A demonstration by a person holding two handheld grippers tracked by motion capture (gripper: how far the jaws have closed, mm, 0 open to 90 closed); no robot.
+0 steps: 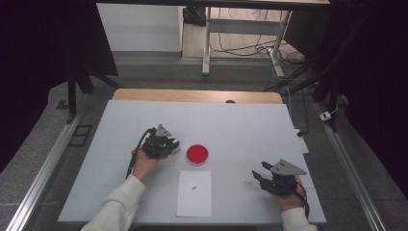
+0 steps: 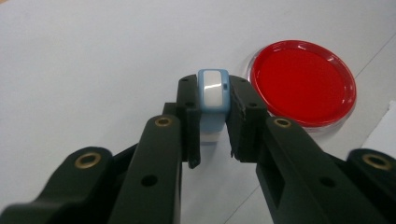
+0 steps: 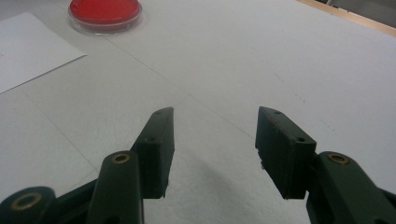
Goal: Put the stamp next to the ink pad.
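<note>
Here, left hand-held gripper (image 2: pixel 213 122) clamping unlabelled blue-and-white block (image 2: pixel 213 95), right hand-held gripper (image 3: pixel 215 135) wide.

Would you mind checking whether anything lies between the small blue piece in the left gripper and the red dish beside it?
Nothing visible does. The left gripper is shut on the small blue piece, and the red dish sits just to its right on the white table, with bare surface between them.

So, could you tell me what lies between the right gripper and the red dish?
Only bare white table separates the right gripper from the red dish, seen in the right gripper view.
</note>
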